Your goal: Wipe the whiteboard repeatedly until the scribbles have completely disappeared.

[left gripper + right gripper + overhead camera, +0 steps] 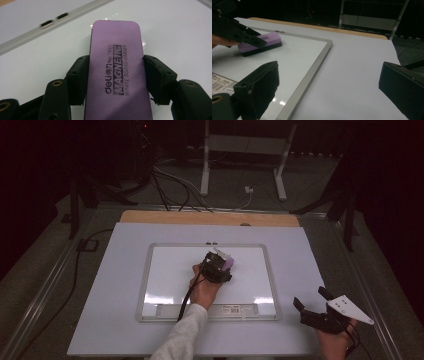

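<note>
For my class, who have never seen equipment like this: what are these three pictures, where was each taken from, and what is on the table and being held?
No robot here: a person holds a hand-held claw in each hand. The high view looks down on the table from above. The other two come from small cameras riding on each claw, looking along its black jaws. A whiteboard lies flat on the table. The left claw grips a purple eraser by its long sides, resting on the whiteboard; its label reads "magnetic white board eraser". The right claw is open and holds nothing, near the table's right front corner.
</note>
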Tool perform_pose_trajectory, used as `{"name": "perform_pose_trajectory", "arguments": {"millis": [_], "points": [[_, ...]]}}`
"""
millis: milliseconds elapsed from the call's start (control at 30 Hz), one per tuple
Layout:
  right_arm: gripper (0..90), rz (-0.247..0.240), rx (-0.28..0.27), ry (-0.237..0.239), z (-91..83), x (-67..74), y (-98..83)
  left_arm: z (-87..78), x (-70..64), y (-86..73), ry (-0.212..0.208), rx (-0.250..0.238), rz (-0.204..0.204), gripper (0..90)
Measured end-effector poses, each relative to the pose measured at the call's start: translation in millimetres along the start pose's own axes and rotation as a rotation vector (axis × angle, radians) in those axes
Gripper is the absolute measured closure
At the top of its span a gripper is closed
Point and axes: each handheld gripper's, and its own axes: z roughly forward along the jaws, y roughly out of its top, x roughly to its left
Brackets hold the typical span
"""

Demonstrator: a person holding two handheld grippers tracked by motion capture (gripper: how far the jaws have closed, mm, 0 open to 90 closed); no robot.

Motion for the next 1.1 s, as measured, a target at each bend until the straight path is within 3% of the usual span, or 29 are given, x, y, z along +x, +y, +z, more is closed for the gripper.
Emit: {"name": "perform_pose_trajectory", "arguments": {"millis": [133, 367, 467, 767, 1100], "points": [[3.2, -0.003, 0.002, 0.000, -0.4, 0.4, -0.2, -1.8, 11.3, -2.5, 0.031, 0.006, -0.008, 41.9], [3.2, 0.000, 0.001, -0.003, -0.5, 0.0, 0.0, -7.3, 36.1, -9.1, 0.084, 0.022, -0.065, 41.9], [3.3, -0.003, 0.000, -0.002, -0.1, 0.8, 0.2, -12.4, 45.4, -12.9, 0.073, 0.009, -0.096, 41.9], [3.2, 0.006, 0.000, -0.006, -1.3, -0.6, -0.1, -28.5, 65.2, -19.3, 0.067, -0.030, -0.133, 41.9], [3.2, 0.004, -0.001, -0.002, -1.1, 1.0, 0.0, -43.2, 72.4, -22.8, 0.051, -0.065, -0.153, 41.9]]}}
